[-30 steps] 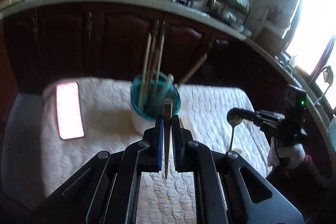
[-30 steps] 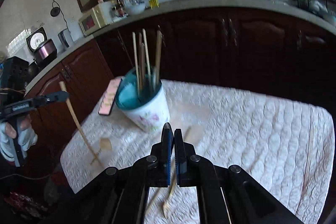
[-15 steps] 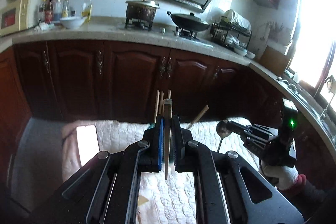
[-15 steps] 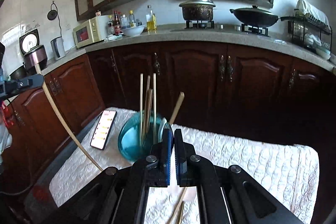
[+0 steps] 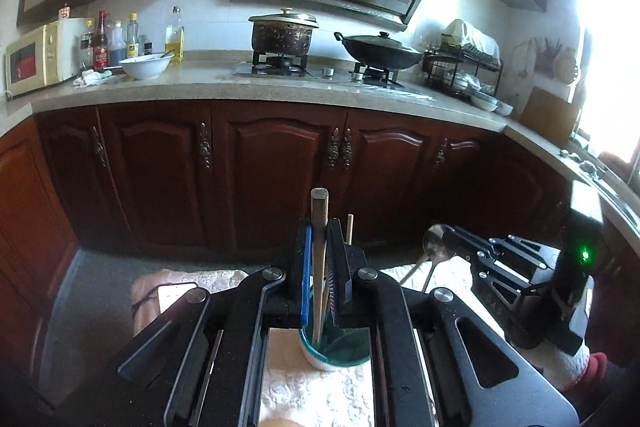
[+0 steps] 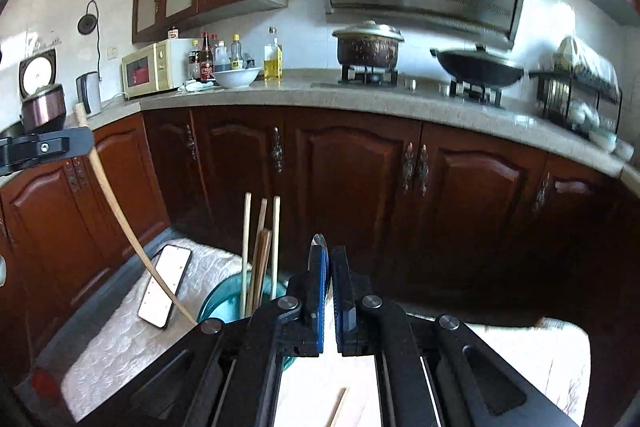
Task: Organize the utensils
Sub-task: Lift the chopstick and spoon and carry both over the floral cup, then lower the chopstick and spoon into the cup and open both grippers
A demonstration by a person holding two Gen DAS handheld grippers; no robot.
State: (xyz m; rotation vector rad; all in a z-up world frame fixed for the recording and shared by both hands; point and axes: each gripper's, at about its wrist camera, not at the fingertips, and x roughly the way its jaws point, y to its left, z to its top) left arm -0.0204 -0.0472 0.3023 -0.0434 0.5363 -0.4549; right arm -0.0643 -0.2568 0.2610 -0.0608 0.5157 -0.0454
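A: Left gripper (image 5: 320, 247) status?
B: Clenched on a long brown wooden chopstick (image 5: 319, 267). Stick stands upright between the pads; squared top pokes above the fingertips, lower end hangs over the teal-lined white cup (image 5: 334, 351) right below the jaws.

A: Right gripper (image 6: 329, 267)?
B: Clamped on a slim silver metal spoon (image 5: 436, 247). In the left view the bowl sticks up past its tips and the handle hangs below. In its own view only the bowl's rim (image 6: 319, 239) shows above the pads.

A: Cup relative to the right one?
B: Just below and left of its jaws, partly hidden by the gripper body. A few pale wooden chopsticks (image 6: 260, 247) stand in it.

A: Anything else close?
B: Lit smartphone (image 6: 164, 285) further left on the white quilted cloth (image 6: 120, 339). One loose light wooden stick (image 6: 338, 407) on the cloth, under the right gripper.
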